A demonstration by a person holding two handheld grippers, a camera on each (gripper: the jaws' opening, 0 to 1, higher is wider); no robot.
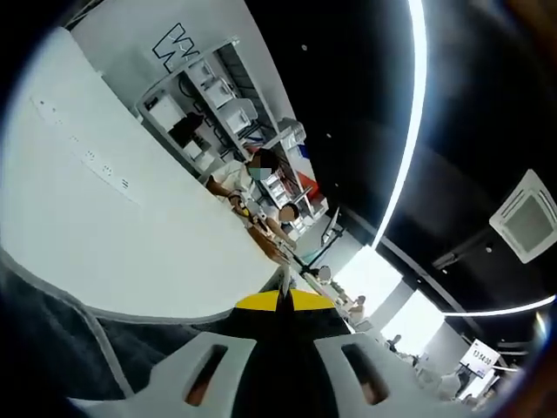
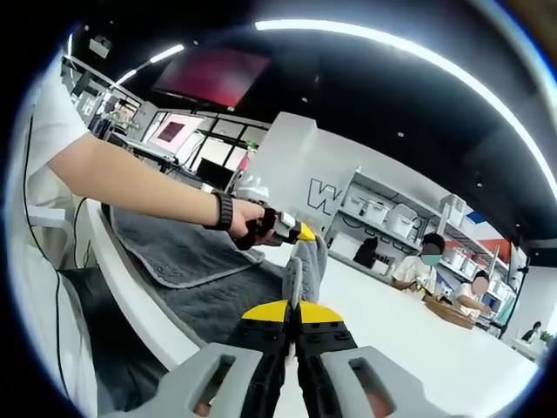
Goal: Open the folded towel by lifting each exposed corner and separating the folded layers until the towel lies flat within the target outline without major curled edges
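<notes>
The grey towel [image 2: 209, 261] is held up off the table [image 2: 418, 340] by both grippers, left [image 2: 300, 232] and right [image 2: 294, 315], each clamped on an edge, so its layers can be pulled apart.

Towel [image 2: 204, 270]: dark grey, paler grey border. Table [image 1: 113, 235]: white. Right gripper [image 2: 293, 315]: black jaws, yellow tips, light grey body. Left gripper [image 1: 284, 302]: same colours. Wristband [image 2: 224, 210]: black.

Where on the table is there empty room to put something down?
The white table looks bare between the grey towel and the people sitting at the far end. It is crowded around the towel, where the right gripper and the left gripper both pinch a raised fold. The left gripper view also shows a bare white top.
</notes>
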